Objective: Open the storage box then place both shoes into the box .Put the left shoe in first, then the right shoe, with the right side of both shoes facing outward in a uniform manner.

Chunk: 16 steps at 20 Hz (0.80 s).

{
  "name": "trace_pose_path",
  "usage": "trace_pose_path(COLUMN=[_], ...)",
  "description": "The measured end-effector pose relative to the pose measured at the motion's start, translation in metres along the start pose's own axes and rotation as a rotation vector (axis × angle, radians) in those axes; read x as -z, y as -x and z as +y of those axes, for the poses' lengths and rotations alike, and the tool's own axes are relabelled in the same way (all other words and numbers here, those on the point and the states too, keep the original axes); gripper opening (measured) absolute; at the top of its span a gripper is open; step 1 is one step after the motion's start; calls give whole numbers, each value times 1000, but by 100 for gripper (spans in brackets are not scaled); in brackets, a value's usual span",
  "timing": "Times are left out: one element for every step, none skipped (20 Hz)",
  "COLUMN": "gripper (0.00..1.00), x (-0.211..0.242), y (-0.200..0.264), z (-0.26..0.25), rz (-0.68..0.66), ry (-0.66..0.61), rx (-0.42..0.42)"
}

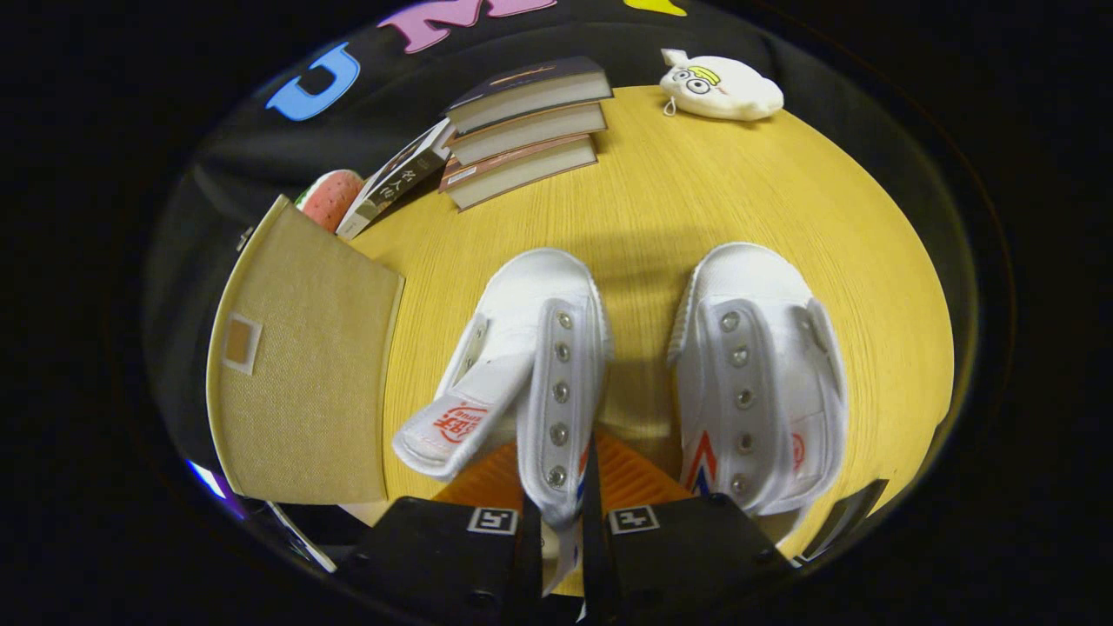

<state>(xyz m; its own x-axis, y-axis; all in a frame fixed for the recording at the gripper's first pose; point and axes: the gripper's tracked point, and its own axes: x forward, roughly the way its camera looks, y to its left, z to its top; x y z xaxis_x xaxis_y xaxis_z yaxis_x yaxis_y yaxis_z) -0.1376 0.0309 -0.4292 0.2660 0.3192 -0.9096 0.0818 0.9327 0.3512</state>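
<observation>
**A:** Where do I stand, and why are the shoes laid out like that?

**B:** Logging it from my end. Two white shoes sit side by side on the bench (696, 200), toes pointing away from me, heels nearest. My guess is they were paired that way so either can be taken from the heel end. The left shoe (530, 365) is the one directly ahead; the right shoe (756, 382) lies just off to my right, apart from it.

**A:** And the hand-held gripper?

**B:** The hand-held gripper (561, 530) has its fingers drawn nearly together, clamped on the left shoe's eyelet flap, which runs down between them. Taking it by that thin edge makes sense, since the body is too wide. Its tongue (452, 426) flops out to my left.

**A:** The box?

**B:** The storage box (304, 374), beige fabric, sits to my left, close beside the left shoe. I can't tell from here whether it is open. Left shoe goes in first, so this grip fits the order.

**A:** Anything else?

**B:** Stacked books (522, 122) and a plush toy (722, 87) well beyond the shoes.
</observation>
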Motion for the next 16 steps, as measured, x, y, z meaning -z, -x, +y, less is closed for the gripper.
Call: trace_pose_path(gripper=[12,9,9,9,9,9,9,9,9,9,9,8,8,9,9,8], x=[-2,-1,0,-1,-2,-6,-12,-20,-31,-42,-54,-65,-74,-80,-84,-85], y=[2,4,10,15,22,31,41,52,66,78,91,103,114,123,129,133], z=[1,1,3,6,13,22,30,38,48,58,70,84,101,121,142,165], rz=[-5,-5,-8,-13,-20,-31,-38,-53,-72,-92,-112,-130,-140,-146,-144,-139], ry=[-25,-23,-16,-24,-45,-64,-76,-81,-76,-71,-68,-70,-72,-74,-73,-71], rx=[1,9,9,-1,-22,-43,-59,-66,-69,-66,-63,-64,-70,-84,-104,-130])
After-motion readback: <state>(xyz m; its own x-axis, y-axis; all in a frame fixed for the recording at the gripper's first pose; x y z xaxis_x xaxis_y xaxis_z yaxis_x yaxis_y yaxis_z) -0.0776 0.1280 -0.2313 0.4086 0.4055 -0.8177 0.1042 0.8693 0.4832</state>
